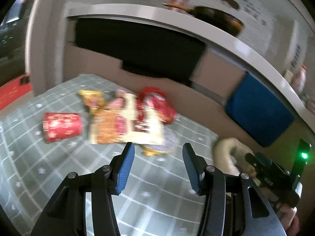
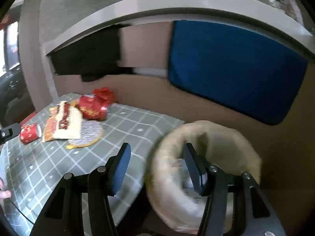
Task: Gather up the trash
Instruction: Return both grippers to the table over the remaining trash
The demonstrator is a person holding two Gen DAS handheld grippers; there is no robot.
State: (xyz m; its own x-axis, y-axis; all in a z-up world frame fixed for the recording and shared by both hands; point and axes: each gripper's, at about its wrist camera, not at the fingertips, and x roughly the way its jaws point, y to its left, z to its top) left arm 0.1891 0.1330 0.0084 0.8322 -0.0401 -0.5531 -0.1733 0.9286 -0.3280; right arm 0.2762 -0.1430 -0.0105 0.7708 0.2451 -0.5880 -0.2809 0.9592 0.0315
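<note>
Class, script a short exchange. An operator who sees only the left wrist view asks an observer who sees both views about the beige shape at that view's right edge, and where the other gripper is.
Operator: What is that beige shape at my right edge?
Observer: The right wrist view shows it is a fuzzy beige ring with an open middle, sitting at the edge of the tablecloth.
Operator: Where is the right gripper relative to it?
Observer: The right gripper is open. One of its fingers appears to be inside the ring's opening, and the other is over the tablecloth.
</note>
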